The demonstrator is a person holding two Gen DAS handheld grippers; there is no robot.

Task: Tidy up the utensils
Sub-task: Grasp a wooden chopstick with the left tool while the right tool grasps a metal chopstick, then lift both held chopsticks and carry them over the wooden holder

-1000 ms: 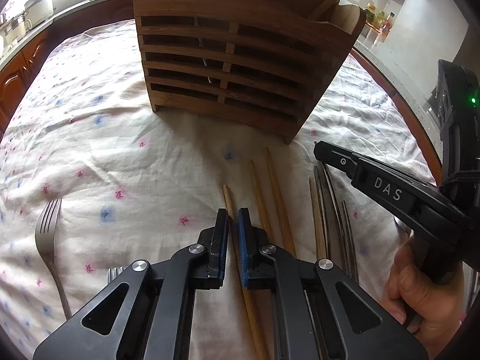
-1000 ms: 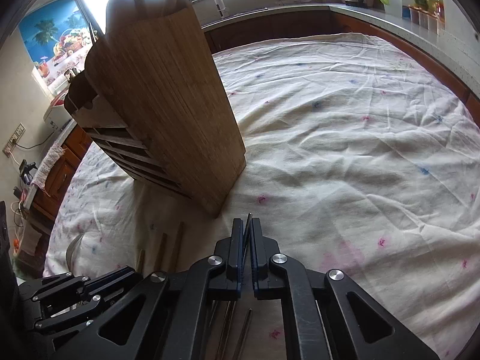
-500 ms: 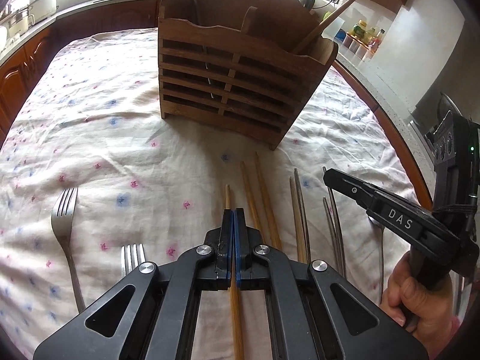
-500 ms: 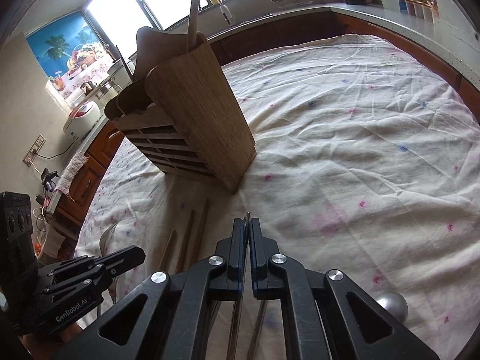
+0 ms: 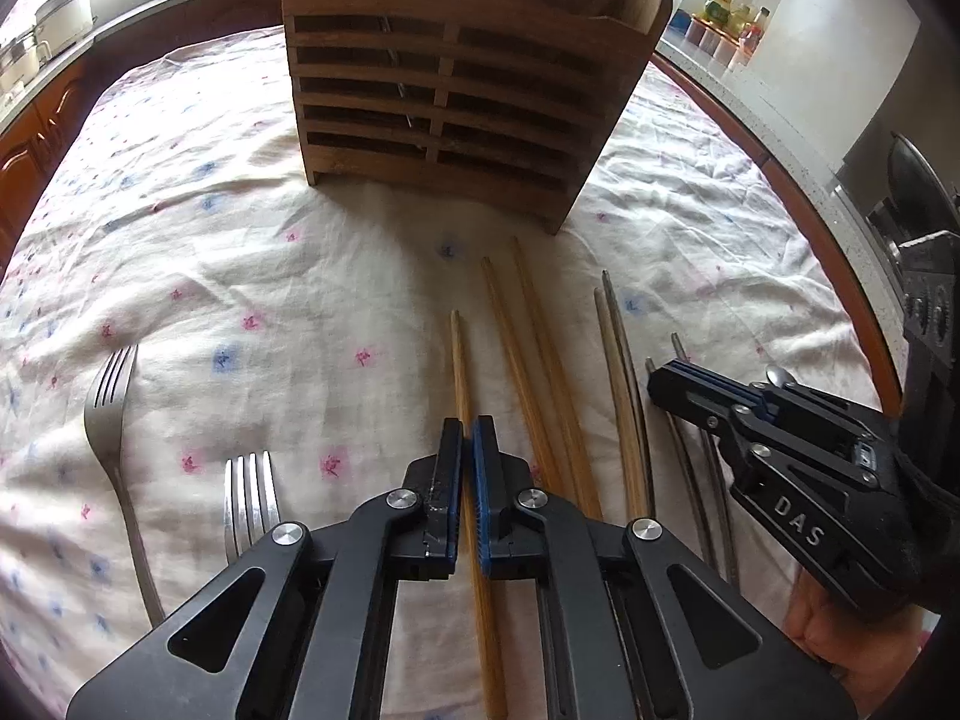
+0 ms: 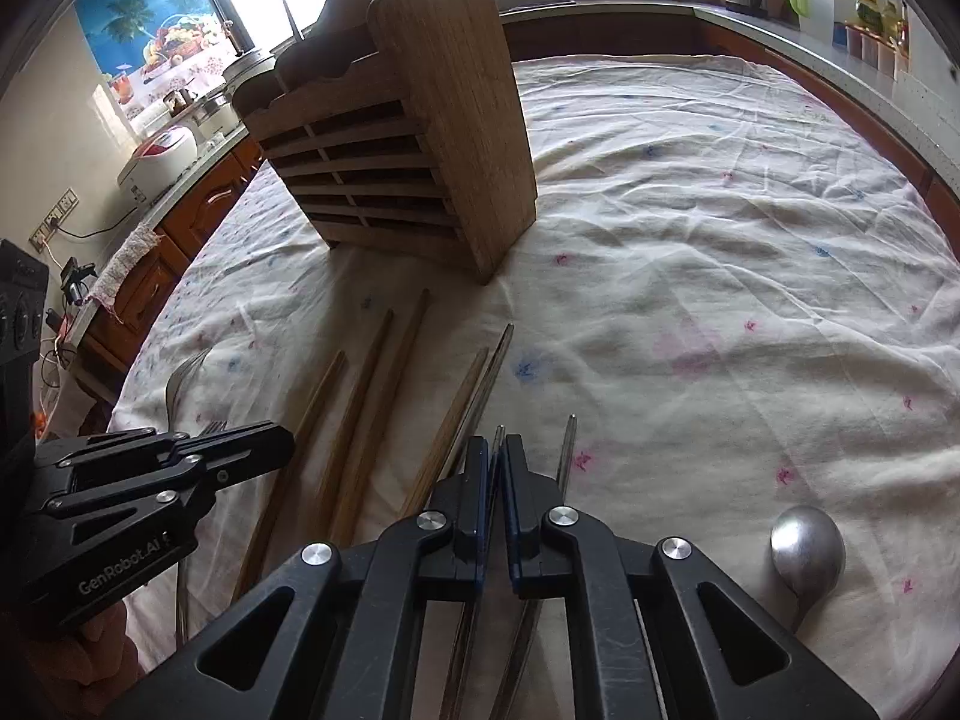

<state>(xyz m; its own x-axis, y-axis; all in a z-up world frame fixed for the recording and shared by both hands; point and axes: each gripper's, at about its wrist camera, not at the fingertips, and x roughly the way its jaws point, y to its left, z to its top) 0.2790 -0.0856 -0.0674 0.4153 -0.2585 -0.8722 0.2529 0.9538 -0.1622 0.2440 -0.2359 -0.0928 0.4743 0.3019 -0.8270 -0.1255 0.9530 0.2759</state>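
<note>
You've pulled both back from the holder (image 5: 468, 84): left gripper (image 5: 467, 462) clamps a wooden chopstick (image 5: 459, 360), right gripper (image 6: 495, 480) a metal chopstick (image 6: 497, 437). Both grasps look good; slot them next.

- Wooden utensil holder (image 5: 462, 102): one, on the tablecloth.
- Wooden chopsticks (image 5: 528, 360): four, lying in front of the holder.
- Metal chopsticks (image 5: 690, 468): three, right of the wooden ones.
- Forks (image 5: 114, 420): two, front-left of the holder.
- Spoon (image 6: 807, 552): one.

Left tool (image 5: 467, 441) astride wooden chopstick (image 5: 459, 360)

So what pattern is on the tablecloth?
Cream tablecloth with small pink and blue flowers; clearest in the left wrist view.
</note>
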